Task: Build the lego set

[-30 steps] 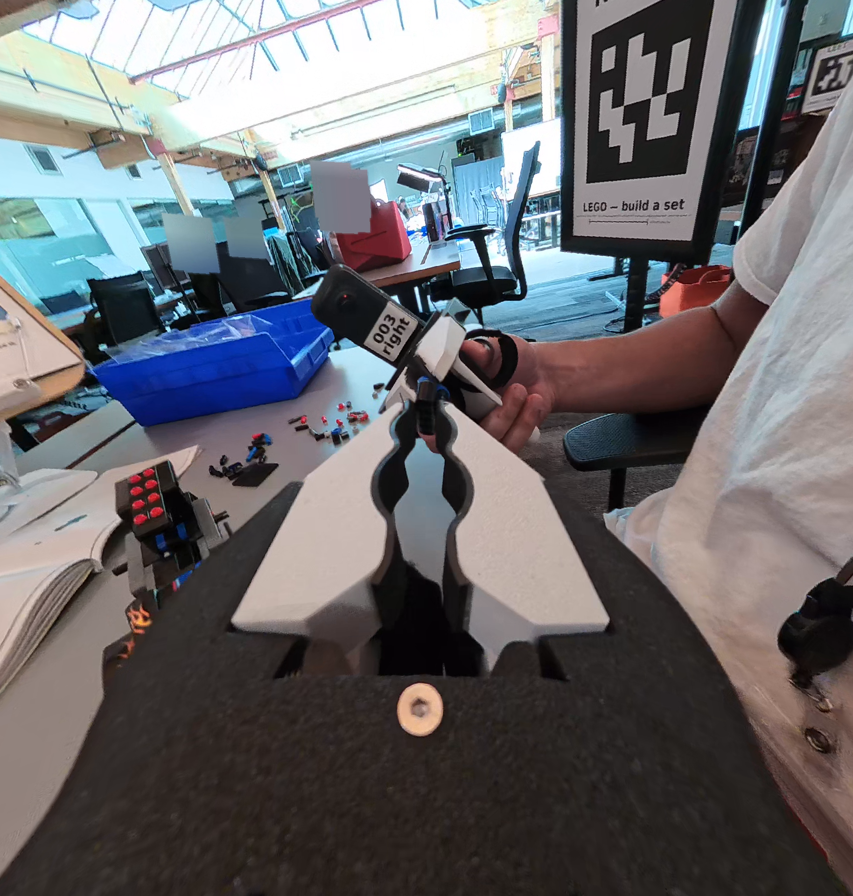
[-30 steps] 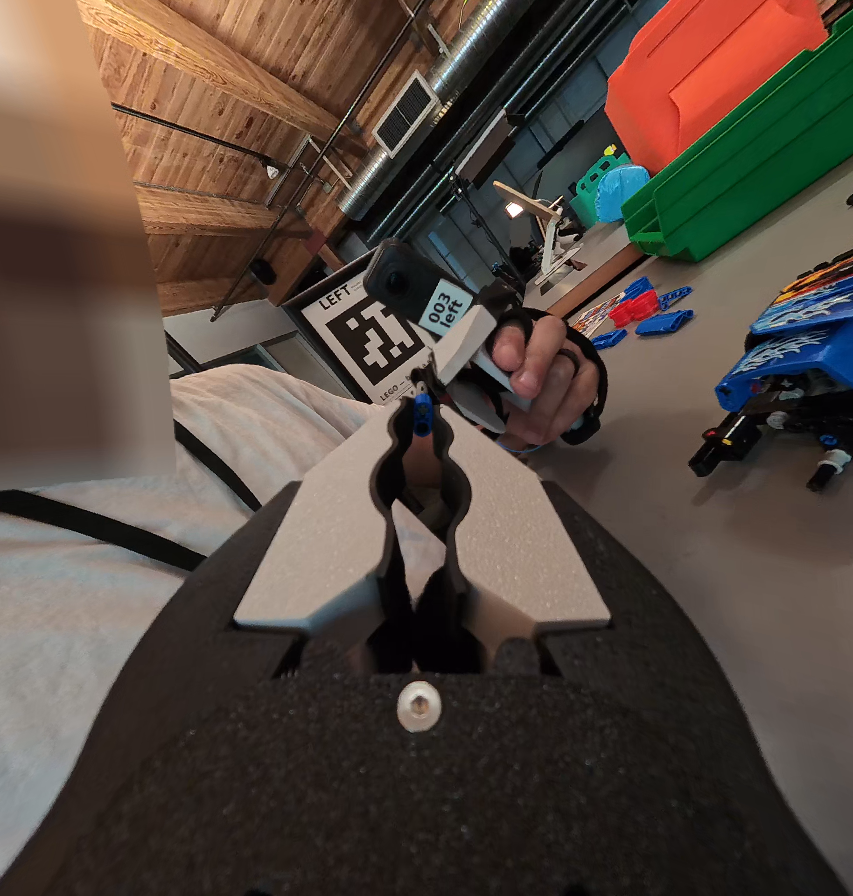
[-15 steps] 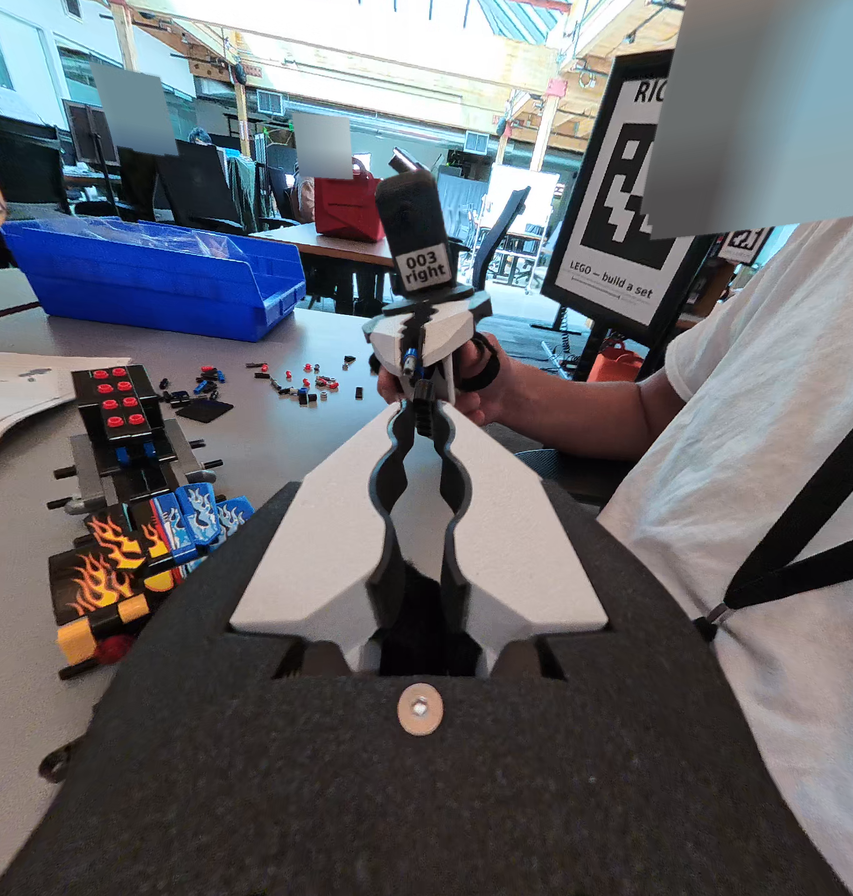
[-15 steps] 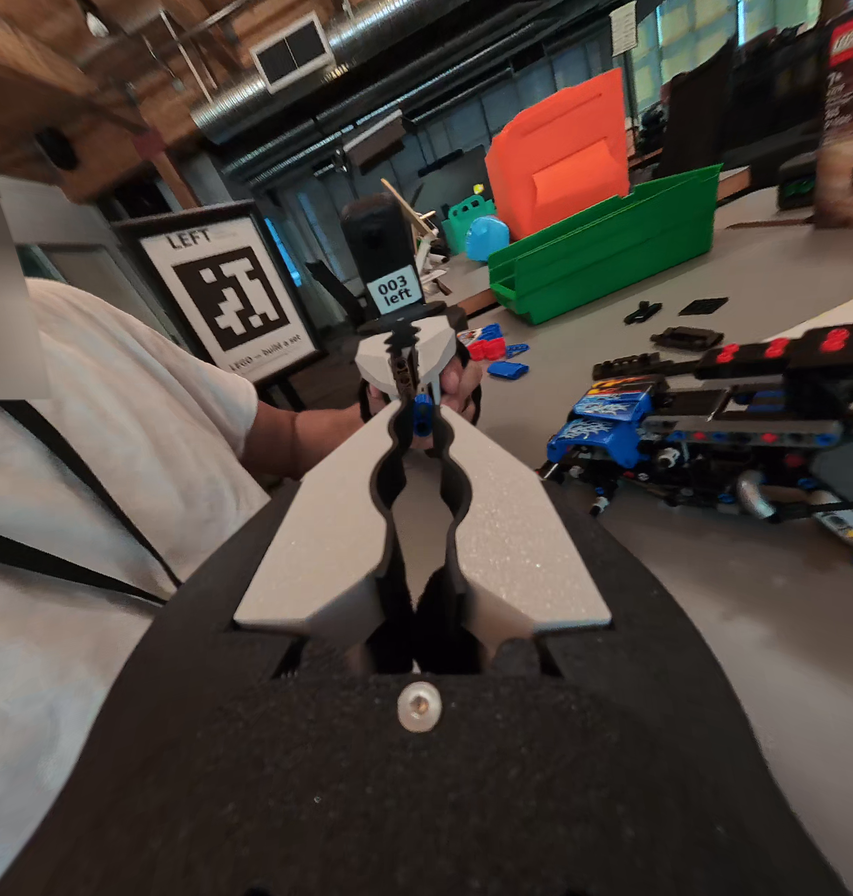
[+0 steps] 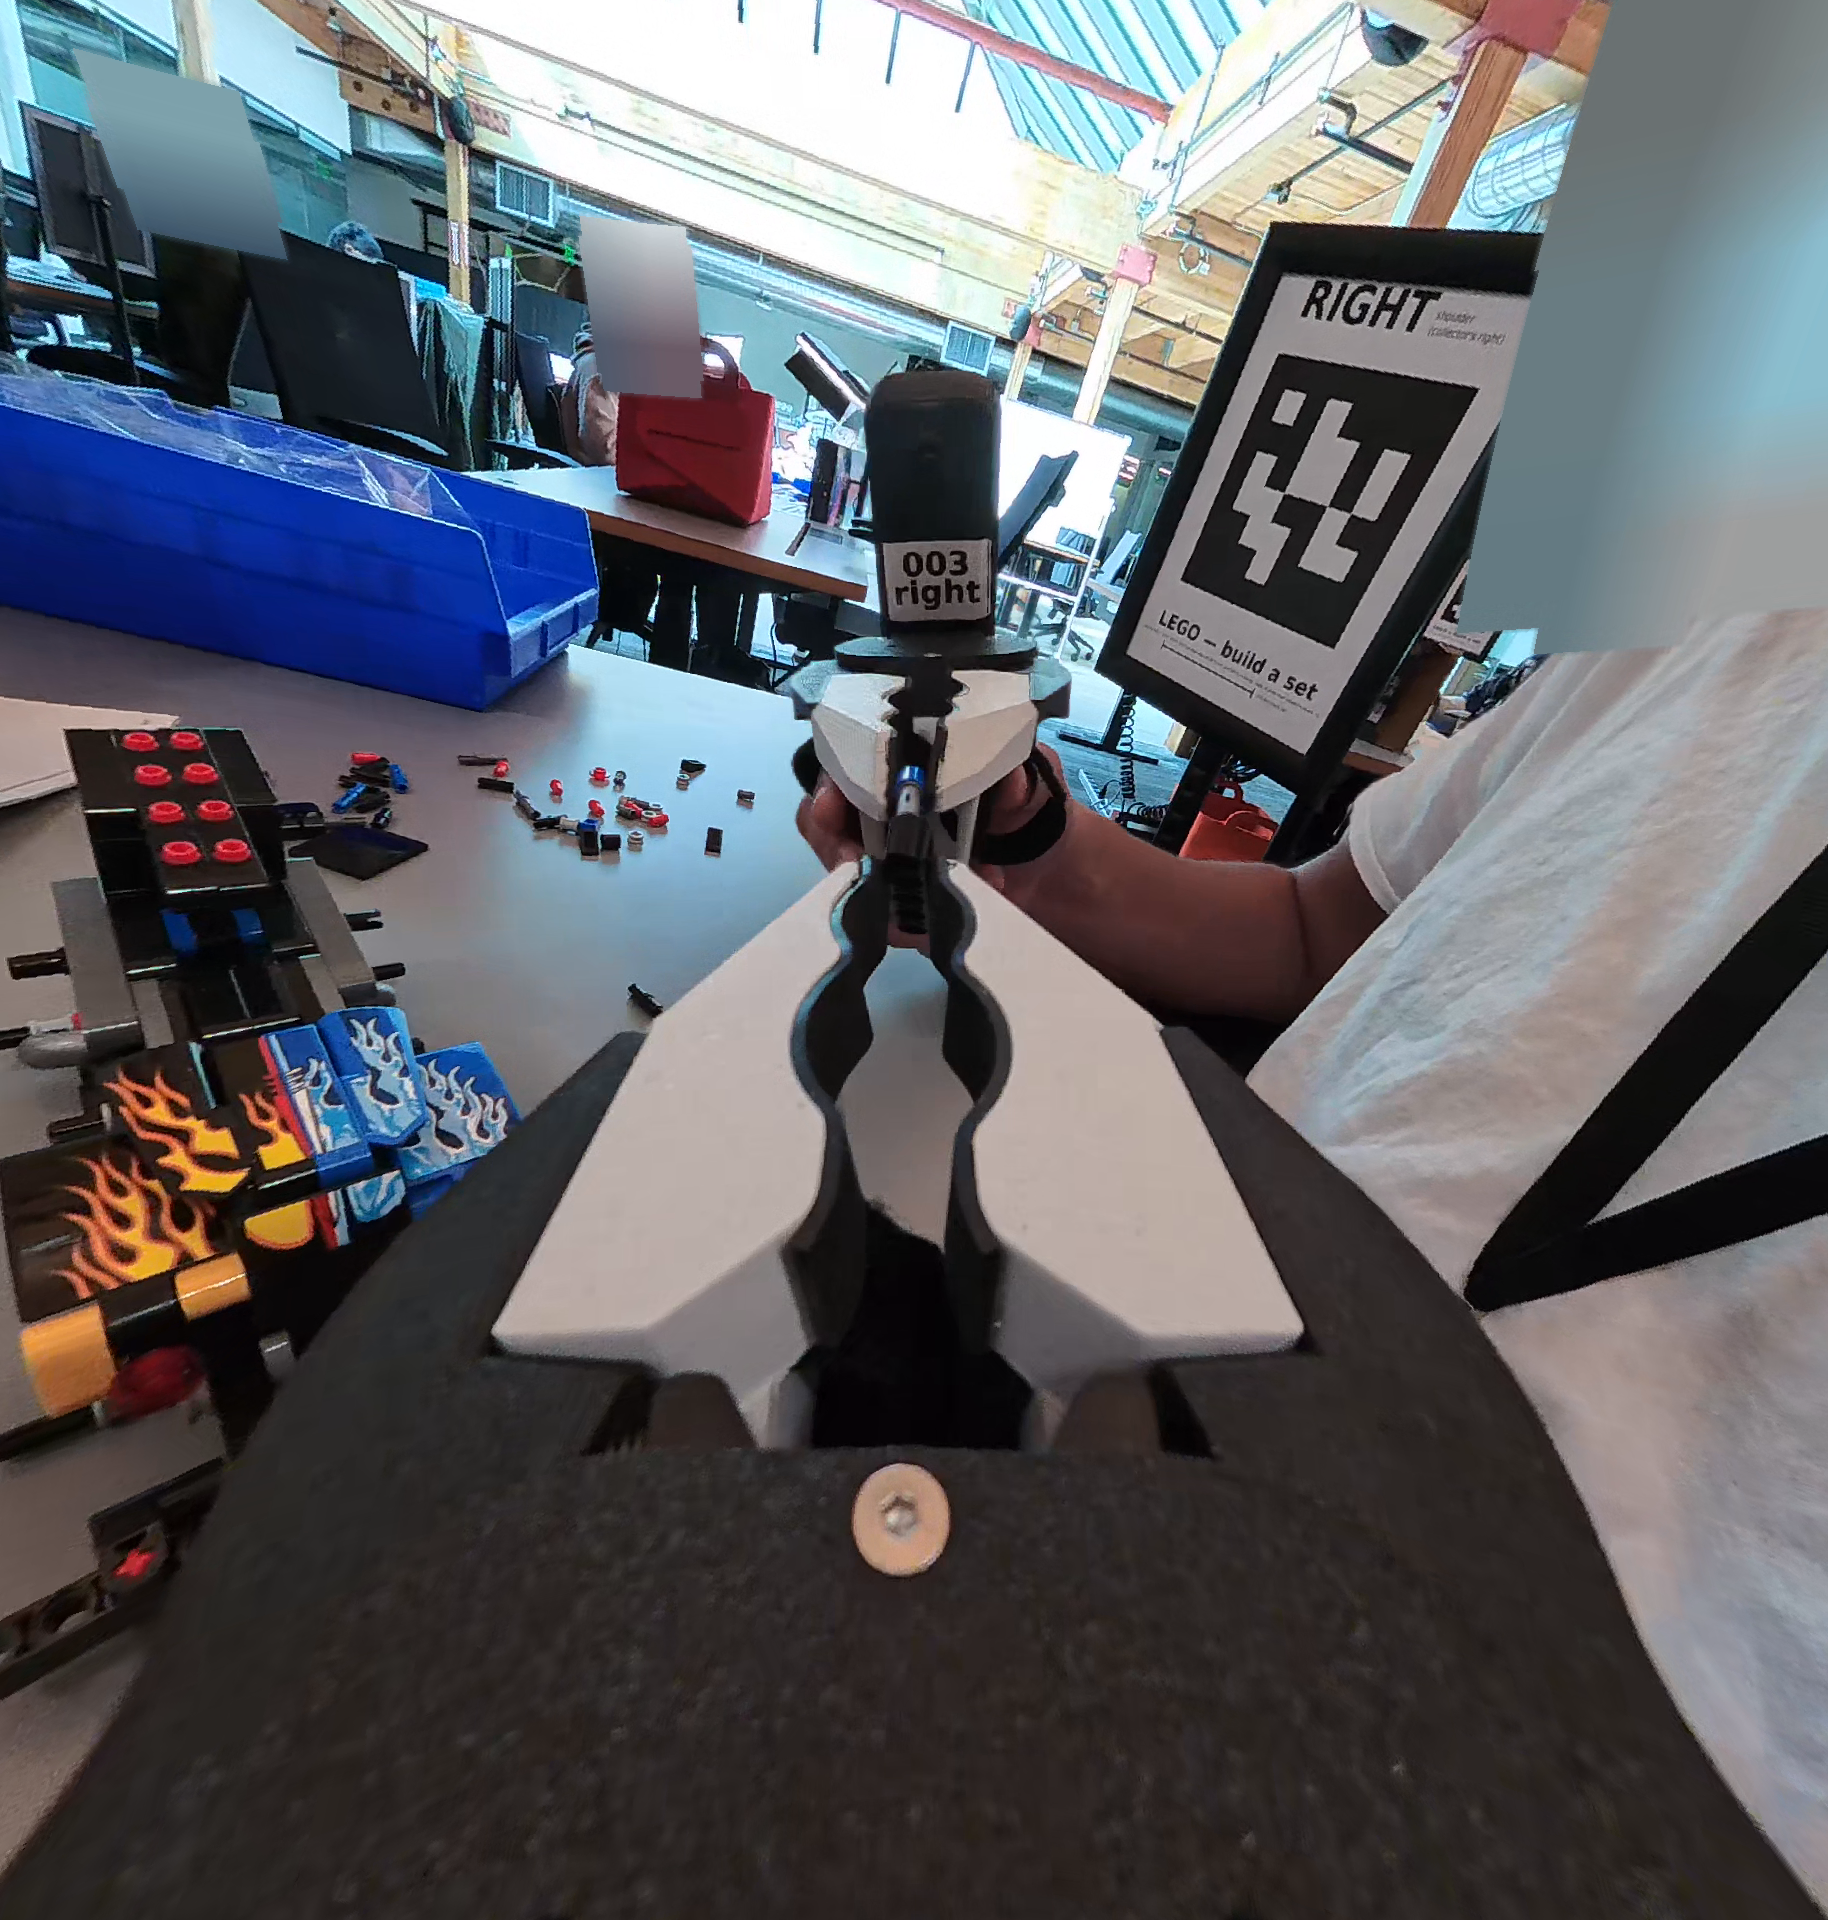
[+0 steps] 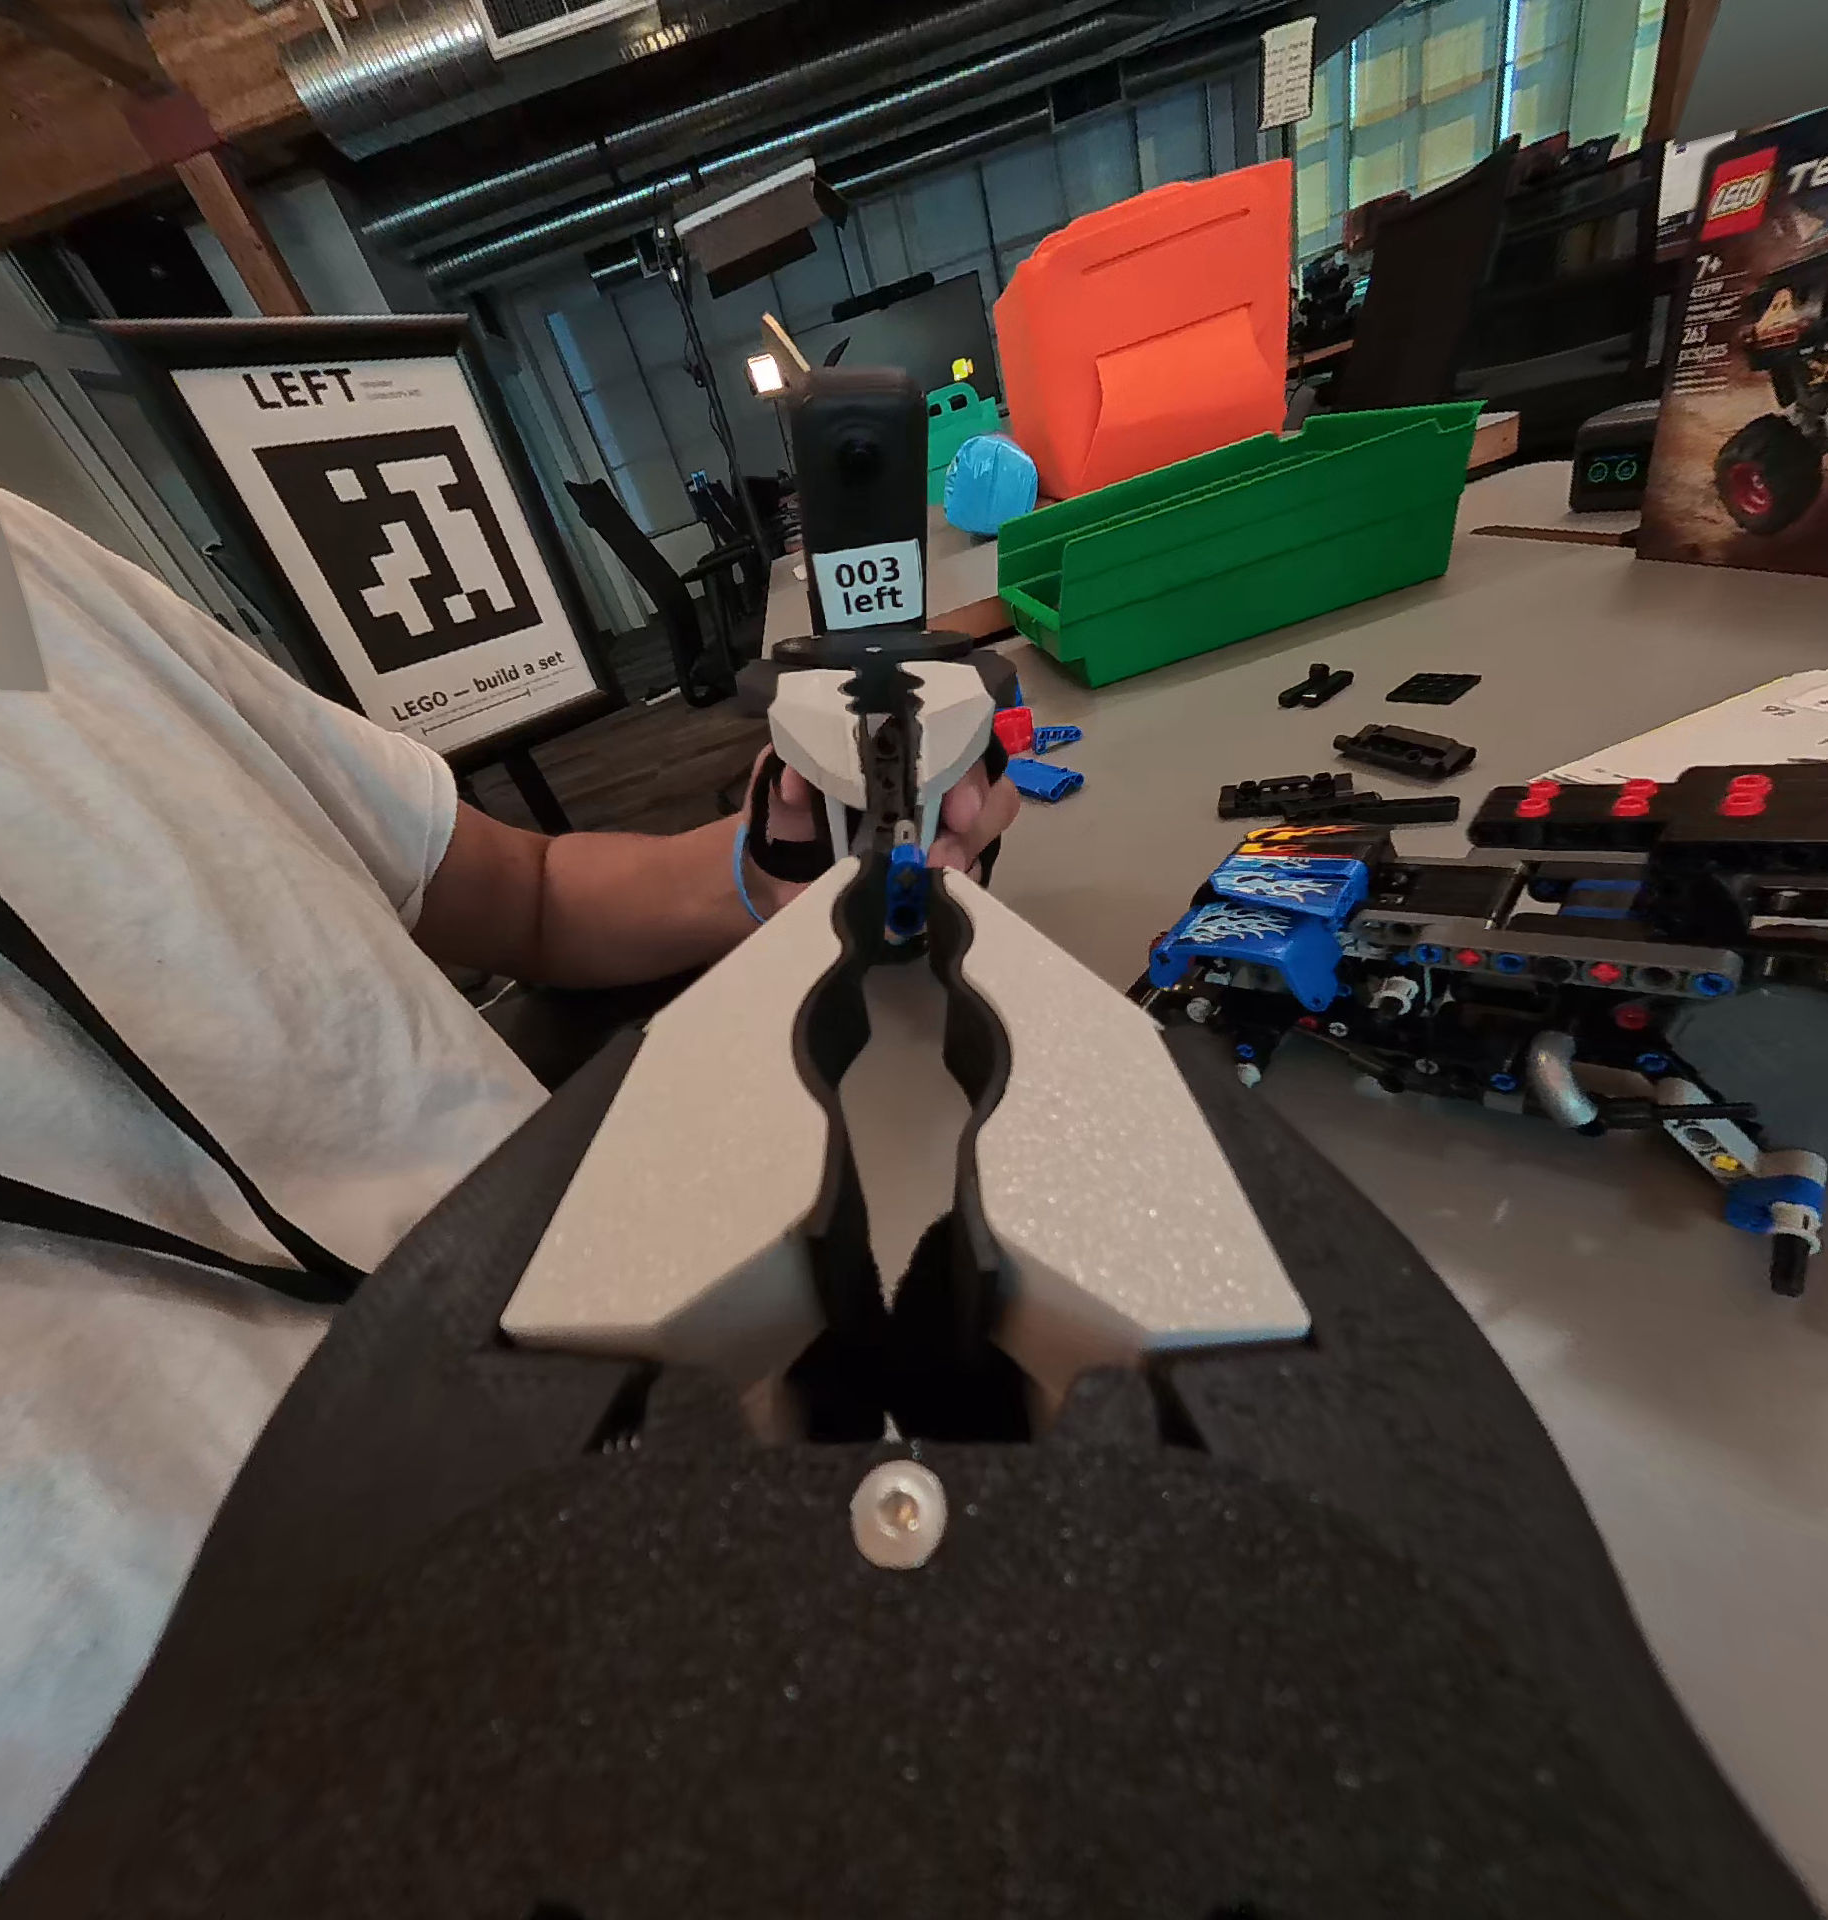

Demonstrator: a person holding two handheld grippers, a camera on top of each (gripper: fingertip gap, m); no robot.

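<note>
My left gripper [image 5: 905, 883] is shut on a small black beam [image 6: 886, 769], held in the air over the table's near edge. My right gripper [image 6: 899, 888] faces it tip to tip and is shut on a small blue pin piece [image 6: 902, 883], which also shows in the left wrist view [image 5: 907, 781]. The blue piece meets the end of the black beam; I cannot tell if they are joined. The part-built truck model [image 5: 193, 1039] with flame panels and red studs lies on the grey table; it also shows in the right wrist view [image 6: 1512, 935].
Small loose pieces [image 5: 598, 805] lie behind the model, near a blue bin [image 5: 266, 561]. A green bin [image 6: 1232, 540], black parts [image 6: 1398, 748], the set's box [image 6: 1772, 364] and an open booklet [image 6: 1783, 717] sit beyond. A black beam [image 5: 48, 1621] lies near. The person's torso is close. Only a small space, under 4 cm, lies between the two pairs of fingers.
Both grippers have turned from tilted to level and upright while staying tip to tip. The views swung down, so the table and model now show. Both stay shut on their pieces.
</note>
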